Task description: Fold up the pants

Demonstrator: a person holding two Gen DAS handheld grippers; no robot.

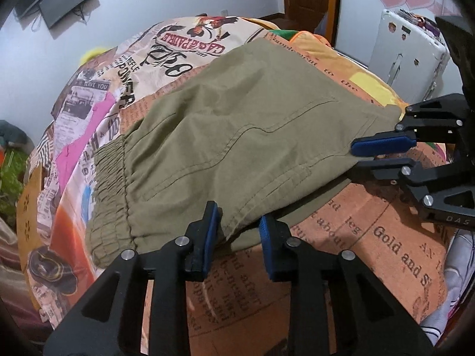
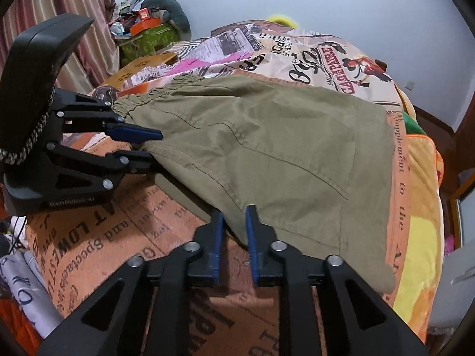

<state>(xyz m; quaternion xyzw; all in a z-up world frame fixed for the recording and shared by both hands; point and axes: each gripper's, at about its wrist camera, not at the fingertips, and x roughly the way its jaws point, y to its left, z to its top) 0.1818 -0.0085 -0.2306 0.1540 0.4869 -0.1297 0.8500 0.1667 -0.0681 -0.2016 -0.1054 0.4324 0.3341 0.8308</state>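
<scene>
Olive-green pants (image 1: 237, 136) lie folded on a bed with a newspaper-print cover (image 1: 356, 237); the elastic waistband (image 1: 109, 178) is at the left. They also show in the right wrist view (image 2: 282, 148). My left gripper (image 1: 239, 222) is open, its blue pads either side of the pants' near edge close to the waistband. My right gripper (image 2: 236, 219) is open around the near edge further along. Each gripper shows in the other view: the right one (image 1: 356, 155), the left one (image 2: 154, 148). The near edge sits slightly raised off the cover.
A white case (image 1: 409, 50) stands beyond the bed at the right. A wall-mounted screen (image 1: 59, 0) hangs at the far left. A cluttered green box (image 2: 148, 35) stands by the curtain. White printed cloth (image 2: 23, 290) lies at the bed's near edge.
</scene>
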